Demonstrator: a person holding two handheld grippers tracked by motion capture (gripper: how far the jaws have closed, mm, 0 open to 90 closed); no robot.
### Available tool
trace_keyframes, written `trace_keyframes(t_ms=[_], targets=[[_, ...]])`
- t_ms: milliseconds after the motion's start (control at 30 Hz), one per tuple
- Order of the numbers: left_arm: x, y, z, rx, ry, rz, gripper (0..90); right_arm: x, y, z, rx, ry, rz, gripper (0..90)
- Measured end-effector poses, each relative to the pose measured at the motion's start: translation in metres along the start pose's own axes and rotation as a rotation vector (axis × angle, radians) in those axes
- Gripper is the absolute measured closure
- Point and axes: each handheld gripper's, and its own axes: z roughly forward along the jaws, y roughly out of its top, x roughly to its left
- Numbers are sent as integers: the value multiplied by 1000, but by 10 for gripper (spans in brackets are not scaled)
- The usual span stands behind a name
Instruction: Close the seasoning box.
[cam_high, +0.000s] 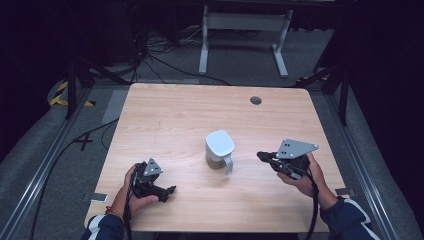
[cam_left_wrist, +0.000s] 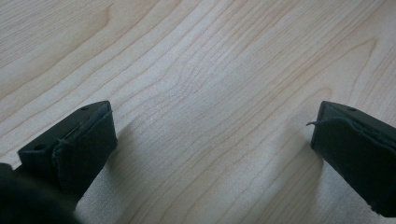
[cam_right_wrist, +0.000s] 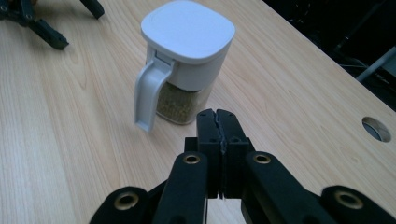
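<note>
Right gripper (cam_right_wrist: 219, 122) jaws together, empty, near spice jar (cam_right_wrist: 187, 60); left gripper (cam_high: 170, 191) jaws apart, well clear.

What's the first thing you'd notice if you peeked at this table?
A little clear jar with a white lid and handle stands near the middle of the wooden table, with greenish-brown stuff inside. The right gripper, jaws pressed together, points at it from close by, while the left gripper rests wide open.
</note>
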Motion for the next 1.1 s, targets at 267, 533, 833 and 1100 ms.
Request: trace_keyframes(t_ms=[267,533,833,1100], targets=[[0,0,0,1,0,-1,4,-4,-22,-17,22,-21,6,857],[1,0,0,1,1,7,2,-10,-46,-34,1,-52,43,721],[1,0,0,1,1,6,2,-14,-74,-49,-17,-75,65,530],[1,0,0,1,1,7,2,-16,-106,-52,33,-99,88,402]])
